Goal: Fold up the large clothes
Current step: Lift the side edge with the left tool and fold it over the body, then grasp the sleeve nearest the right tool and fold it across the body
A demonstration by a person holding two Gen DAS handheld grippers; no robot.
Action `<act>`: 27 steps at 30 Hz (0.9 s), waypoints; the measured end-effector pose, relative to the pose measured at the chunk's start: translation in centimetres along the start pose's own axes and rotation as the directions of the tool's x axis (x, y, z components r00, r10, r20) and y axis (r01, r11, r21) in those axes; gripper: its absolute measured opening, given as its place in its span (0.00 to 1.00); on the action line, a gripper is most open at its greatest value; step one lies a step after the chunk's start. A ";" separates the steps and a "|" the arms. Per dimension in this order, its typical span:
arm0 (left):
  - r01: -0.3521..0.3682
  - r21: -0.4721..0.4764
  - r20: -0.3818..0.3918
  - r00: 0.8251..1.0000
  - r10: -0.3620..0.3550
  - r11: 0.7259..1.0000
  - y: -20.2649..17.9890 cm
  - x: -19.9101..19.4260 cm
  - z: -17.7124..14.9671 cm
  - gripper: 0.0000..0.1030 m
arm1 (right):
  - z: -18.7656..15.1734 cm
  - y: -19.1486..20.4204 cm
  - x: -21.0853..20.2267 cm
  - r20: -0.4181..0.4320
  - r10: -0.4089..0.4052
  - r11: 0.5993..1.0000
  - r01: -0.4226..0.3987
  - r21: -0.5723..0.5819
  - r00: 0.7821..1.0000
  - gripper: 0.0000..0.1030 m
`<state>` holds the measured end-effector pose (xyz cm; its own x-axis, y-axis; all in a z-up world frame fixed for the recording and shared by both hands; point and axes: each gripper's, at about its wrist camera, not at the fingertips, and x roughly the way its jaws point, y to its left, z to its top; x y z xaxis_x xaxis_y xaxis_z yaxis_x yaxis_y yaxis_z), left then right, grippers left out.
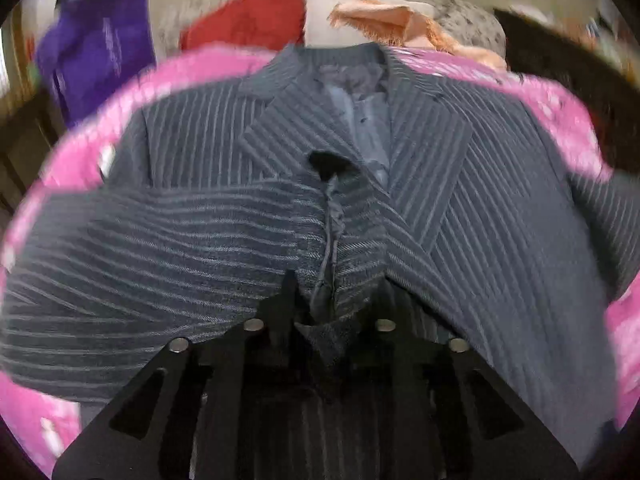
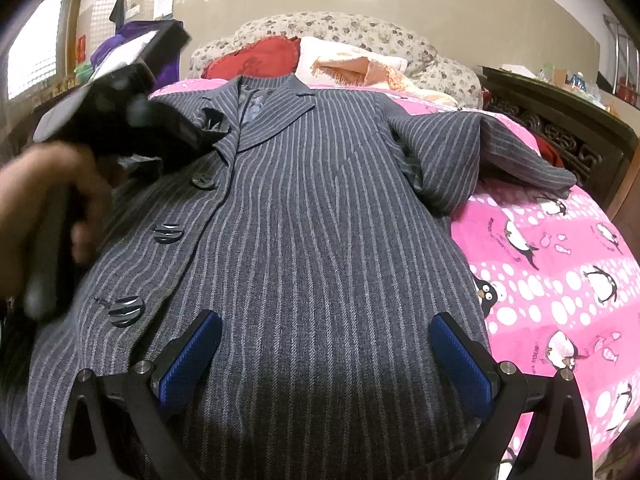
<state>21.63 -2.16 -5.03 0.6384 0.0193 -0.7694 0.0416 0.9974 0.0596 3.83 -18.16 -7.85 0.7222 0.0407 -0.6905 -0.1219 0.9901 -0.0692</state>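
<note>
Folding left sleeve (image 1: 160, 240) across striped coat (image 2: 312, 208) on bed (image 2: 560, 264). Left gripper (image 1: 332, 304) fingers slightly parted, cuff edge between them. Right gripper (image 2: 326, 356) fingers spread, hovering over hem, empty. Next likely: releasing cuff, folding far right sleeve (image 2: 480, 148).

right gripper (image 2: 325, 354): black frame | blue ribbed pads (image 2: 460, 360) | silver screws

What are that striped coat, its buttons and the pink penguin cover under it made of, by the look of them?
Coat: looks like woven wool or a wool blend, matte, with a visible twill grain and pale pinstripes; a smoother, slightly shiny lining shows at the collar.
Buttons: probably plastic, dark and glossy, catching highlights.
Cover: seems soft printed fabric, cotton or fleece; the frames leave that open.
</note>
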 end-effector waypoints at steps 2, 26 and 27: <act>0.014 0.044 -0.005 1.000 -0.014 0.999 -0.2 -0.7 -0.1 0.30 | 0.0 -0.1 0.1 -0.004 0.005 1.000 -0.005 0.004 1.000 1.00; 0.017 -0.277 0.049 0.999 -0.004 0.961 13.2 -5.4 -11.5 0.50 | 14.4 6.4 8.5 -0.098 0.448 0.893 -0.440 0.096 0.889 0.51; 0.007 -0.273 0.048 0.999 0.006 0.962 13.1 -5.3 -11.5 0.50 | 14.3 6.7 9.4 -0.111 0.433 0.900 -0.425 0.095 0.894 0.51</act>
<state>9.97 11.56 -7.50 0.6746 0.0222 -0.7378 -0.1652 0.9787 -0.1216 19.56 -9.18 -4.54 0.5174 0.4507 -0.7275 -0.3518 0.8870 0.2993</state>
